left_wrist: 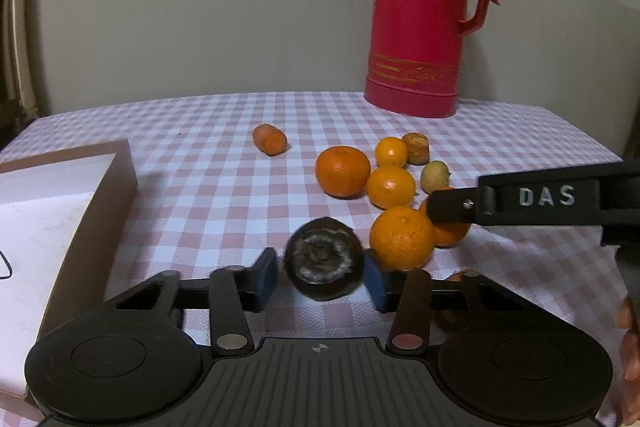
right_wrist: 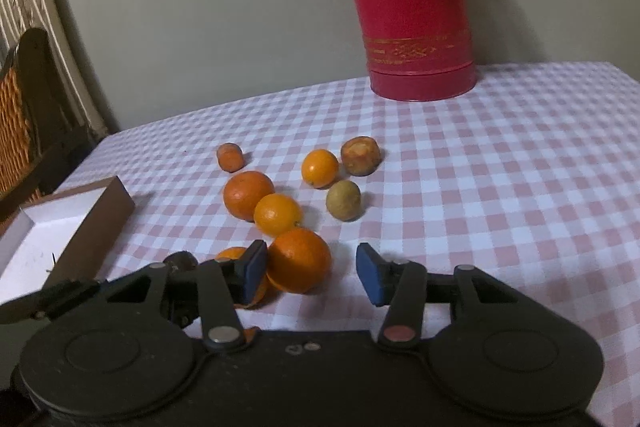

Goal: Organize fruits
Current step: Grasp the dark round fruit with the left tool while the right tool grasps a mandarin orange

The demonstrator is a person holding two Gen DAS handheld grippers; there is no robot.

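Several oranges lie in a loose cluster on the checked cloth [left_wrist: 208, 195], with a carrot piece [left_wrist: 270, 139] behind them. A dark round fruit [left_wrist: 324, 259] sits between the blue pads of my left gripper [left_wrist: 322, 277]; the right pad touches it and a small gap shows at the left pad. My right gripper [right_wrist: 310, 273] is open around a large orange [right_wrist: 299, 255], whose left side is against the left pad. A greenish fruit [right_wrist: 343, 200], a brown stub [right_wrist: 360, 155] and two smaller oranges [right_wrist: 278, 214] lie further back.
A brown box with a white inside [left_wrist: 48, 227] stands at the left on the cloth. A tall red thermos [left_wrist: 418, 11] stands at the back near the grey wall. A wicker chair [right_wrist: 20, 115] is beyond the table's left edge.
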